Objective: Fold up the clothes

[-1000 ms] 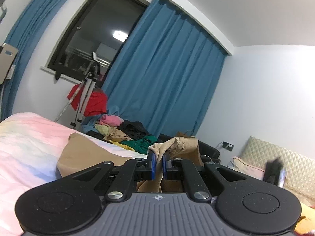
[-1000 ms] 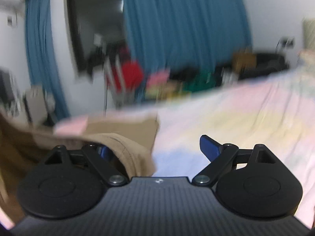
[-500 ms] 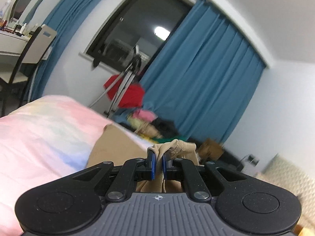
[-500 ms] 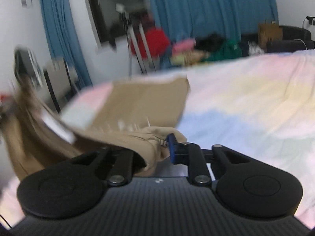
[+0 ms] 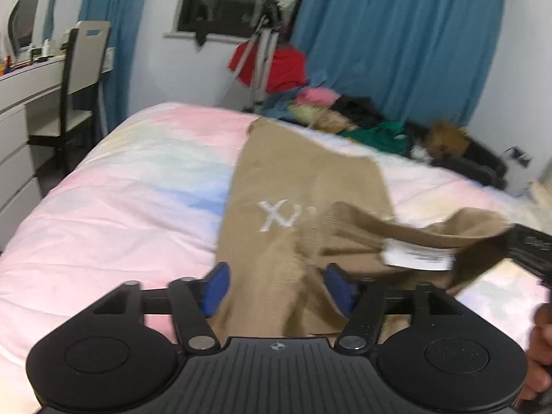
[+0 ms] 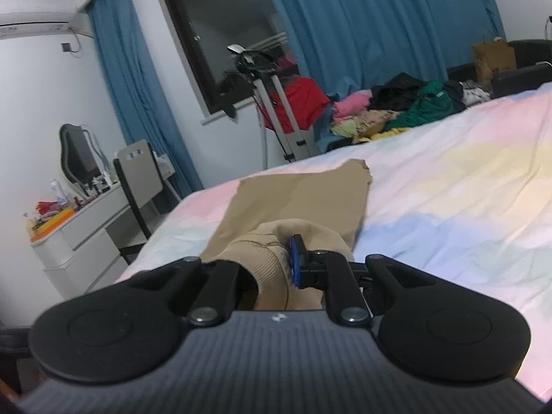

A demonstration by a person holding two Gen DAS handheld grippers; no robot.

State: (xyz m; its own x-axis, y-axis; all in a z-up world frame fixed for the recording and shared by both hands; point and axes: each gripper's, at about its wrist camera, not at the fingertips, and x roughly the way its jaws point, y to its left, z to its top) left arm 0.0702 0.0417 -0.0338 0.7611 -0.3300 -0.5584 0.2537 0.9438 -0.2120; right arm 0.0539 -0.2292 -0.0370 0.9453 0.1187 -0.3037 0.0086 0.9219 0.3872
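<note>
The left tool (image 5: pixel 276 284) now stands with its blue pads spread wide, one on each side of the tan cloth, pinching nothing; half a second ago those pads were pressed shut on a bunch of that cloth. So the left side has let go. The tan garment (image 5: pixel 303 186) lies just ahead of that tool, stretched away from it across the bed (image 5: pixel 114 207), with white lettering showing on its upper face. To the right of the left tool a ribbed hem and a white label (image 5: pixel 417 258) are lifted off the bed, running toward the right tool's dark body at the frame edge.

The right tool (image 6: pixel 276 264) is clamped on a thick wad of the same garment; a second ago its pads were apart, so it has taken hold while the left released. That reads as a handover of grip in the middle of a fold, though which fold cannot be told.

Beyond the garment's far end, a heap of other clothes (image 6: pixel 390 110) sits past the bed edge. A brown paper bag (image 6: pixel 493 57) stands far to the right; its contents are not visible.
</note>
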